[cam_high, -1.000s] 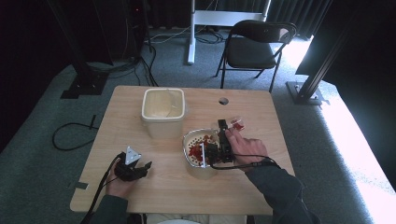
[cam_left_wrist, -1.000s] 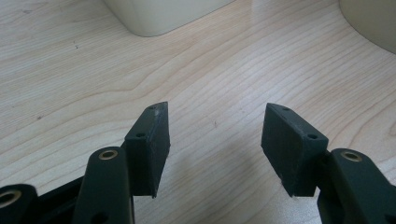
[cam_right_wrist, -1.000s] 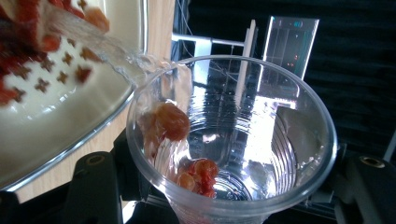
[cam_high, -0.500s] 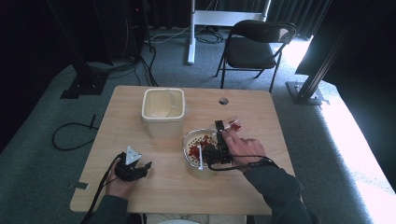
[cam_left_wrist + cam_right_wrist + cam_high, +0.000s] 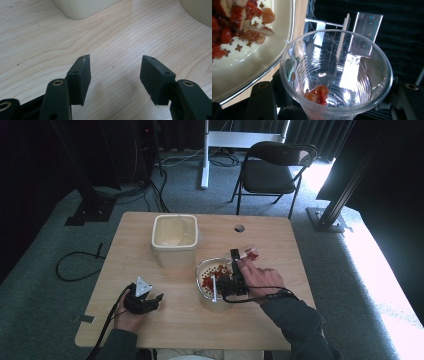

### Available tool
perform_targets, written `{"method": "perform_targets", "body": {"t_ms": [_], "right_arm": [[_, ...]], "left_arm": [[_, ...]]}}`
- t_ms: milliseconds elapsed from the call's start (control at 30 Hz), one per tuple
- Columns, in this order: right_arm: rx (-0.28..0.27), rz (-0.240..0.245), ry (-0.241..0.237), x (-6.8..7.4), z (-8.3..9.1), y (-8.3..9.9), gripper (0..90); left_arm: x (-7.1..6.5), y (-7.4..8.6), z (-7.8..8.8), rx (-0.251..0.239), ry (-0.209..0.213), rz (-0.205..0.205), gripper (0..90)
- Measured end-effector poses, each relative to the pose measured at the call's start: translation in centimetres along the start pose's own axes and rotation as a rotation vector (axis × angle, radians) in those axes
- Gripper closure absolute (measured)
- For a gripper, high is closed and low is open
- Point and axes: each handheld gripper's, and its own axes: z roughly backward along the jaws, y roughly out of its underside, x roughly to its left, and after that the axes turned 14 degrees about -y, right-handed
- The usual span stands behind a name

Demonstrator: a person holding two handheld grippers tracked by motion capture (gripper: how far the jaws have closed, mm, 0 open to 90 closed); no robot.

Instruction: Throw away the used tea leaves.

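Observation:
A clear plastic cup (image 5: pixel 342 75) lies tilted between the jaws of my right gripper (image 5: pixel 335 105), which is shut on it. A few red pieces (image 5: pixel 318 95) cling near its bottom. The cup's rim is next to a pale bowl (image 5: pixel 249 67) of red pieces and small crumbs. In the high view the right gripper (image 5: pixel 242 264) sits at the bowl's (image 5: pixel 202 270) right rim, with the cup (image 5: pixel 251 253) pointing away. My left gripper (image 5: pixel 159 297) rests on the table at front left. Its jaws (image 5: pixel 115 80) are open over bare wood.
A cream square container (image 5: pixel 175 240) stands at the back left of the wooden table (image 5: pixel 150 330); its base (image 5: pixel 82 7) is ahead of the left jaws. A white stick (image 5: pixel 214 287) leans in the bowl. A folding chair (image 5: pixel 275 167) stands beyond the table.
The right hand with the cup has crept slightly to the left and nearer over the bowl. The left gripper has not moved.

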Motion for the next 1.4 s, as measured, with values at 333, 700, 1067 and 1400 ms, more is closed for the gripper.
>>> {"method": "perform_targets", "body": {"t_ms": [333,700,1067,1400], "right_arm": [[-0.033,-0.035,-0.019,-0.3,0.4,0.2,33.6],[-0.014,-0.038,-0.017,0.0,0.0,0.0,33.6],[-0.026,-0.061,-0.008,-0.2,0.3,-0.1,33.6],[-0.041,-0.050,-0.014,0.0,0.4,-0.4,33.7]], "left_arm": [[-0.2,-0.1,-0.1,0.002,0.001,-0.008,42.8],[-0.3,-0.1,-0.1,0.000,0.001,-0.011,42.8],[-0.3,-0.2,-0.2,0.004,0.002,-0.013,42.8],[-0.4,-0.2,-0.1,0.001,0.000,-0.019,42.8]]}}
